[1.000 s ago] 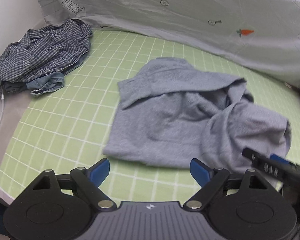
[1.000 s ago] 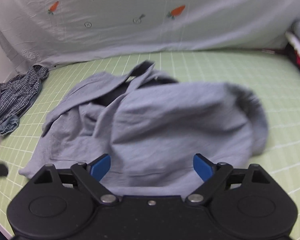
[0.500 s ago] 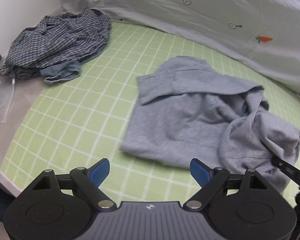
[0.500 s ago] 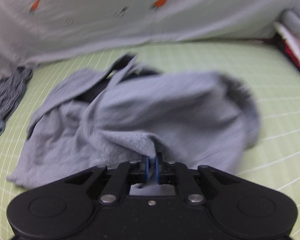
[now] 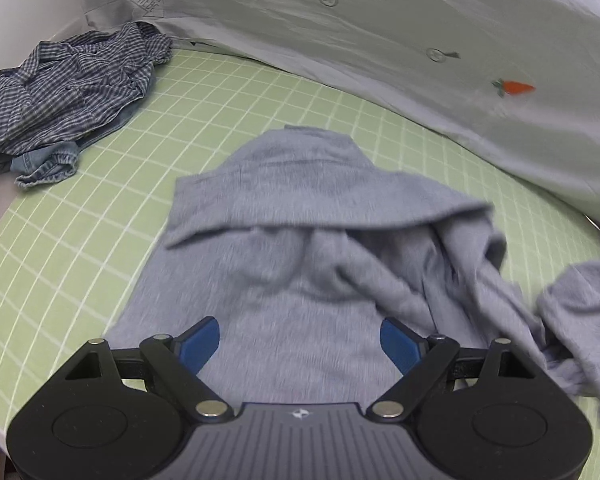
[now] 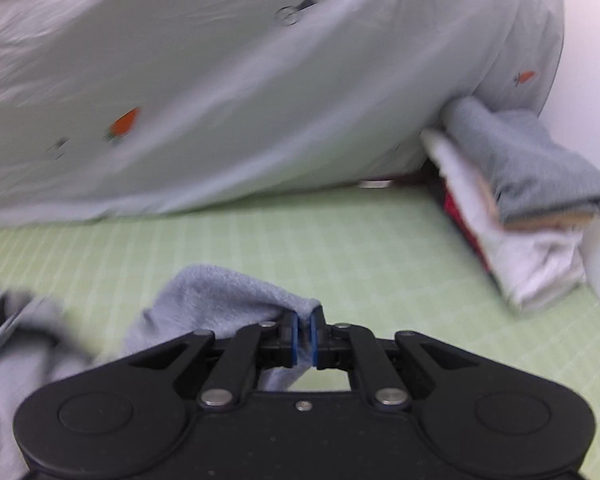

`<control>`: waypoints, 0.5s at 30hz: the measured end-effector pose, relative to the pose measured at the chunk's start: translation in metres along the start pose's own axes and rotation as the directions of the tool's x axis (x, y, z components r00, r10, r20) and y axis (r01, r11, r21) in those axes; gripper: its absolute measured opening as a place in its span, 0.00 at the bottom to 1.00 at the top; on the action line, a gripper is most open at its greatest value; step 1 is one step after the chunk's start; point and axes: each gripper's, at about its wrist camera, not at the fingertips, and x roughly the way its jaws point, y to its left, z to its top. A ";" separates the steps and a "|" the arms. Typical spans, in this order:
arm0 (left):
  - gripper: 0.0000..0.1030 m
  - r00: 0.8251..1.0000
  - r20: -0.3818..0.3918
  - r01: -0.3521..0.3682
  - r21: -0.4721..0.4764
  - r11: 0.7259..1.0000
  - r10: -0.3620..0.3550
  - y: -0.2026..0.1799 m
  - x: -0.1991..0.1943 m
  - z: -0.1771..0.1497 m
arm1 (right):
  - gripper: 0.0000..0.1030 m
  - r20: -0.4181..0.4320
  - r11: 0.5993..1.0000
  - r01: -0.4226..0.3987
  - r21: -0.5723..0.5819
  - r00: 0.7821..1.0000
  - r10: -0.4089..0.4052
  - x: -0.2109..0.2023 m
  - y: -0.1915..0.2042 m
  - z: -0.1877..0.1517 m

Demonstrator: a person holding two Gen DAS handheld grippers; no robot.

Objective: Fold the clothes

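Observation:
A grey sweatshirt lies crumpled on the green grid mat. My left gripper is open, its blue pads over the garment's near edge, holding nothing. My right gripper is shut on a fold of the grey sweatshirt and holds it lifted above the mat, pulled toward the right. In the left wrist view that pulled part stretches off to the right.
A blue plaid shirt on denim is heaped at the mat's far left. A stack of folded clothes sits at the far right. A grey carrot-print sheet hangs along the back of the mat.
My right gripper closed on the sweatshirt's fold, then lifted and swung it to the right. My left gripper moved in over the garment's near edge and stayed open.

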 end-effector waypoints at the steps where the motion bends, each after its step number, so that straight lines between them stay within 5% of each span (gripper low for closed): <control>1: 0.85 1.000 -0.003 -0.012 -0.009 1.000 0.012 -0.001 0.007 0.009 | 0.06 0.020 1.000 0.010 -0.011 1.000 -0.010 0.010 -0.004 0.011; 7: 0.85 0.997 -0.037 -0.072 -0.009 0.997 0.071 -0.002 0.043 0.051 | 0.07 0.136 0.998 0.065 0.018 0.988 -0.066 0.065 -0.010 0.074; 9: 0.85 0.996 -0.040 -0.084 0.013 0.996 0.084 -0.001 0.050 0.056 | 0.20 0.141 0.995 0.095 0.015 0.985 -0.096 0.076 0.000 0.080; 10: 0.85 0.995 -0.041 -0.090 0.020 0.996 0.091 0.000 0.052 0.057 | 0.46 0.113 0.994 0.106 0.006 0.988 -0.106 0.082 0.006 0.078; 11: 0.85 0.994 -0.048 -0.095 0.022 0.995 0.096 0.002 0.055 0.057 | 0.56 0.072 0.995 0.098 0.017 0.993 -0.099 0.085 0.012 0.072; 15: 0.85 0.991 -0.085 -0.098 0.014 0.995 0.099 0.014 0.061 0.050 | 0.72 -0.082 0.995 0.008 0.103 0.997 0.001 0.070 0.033 0.022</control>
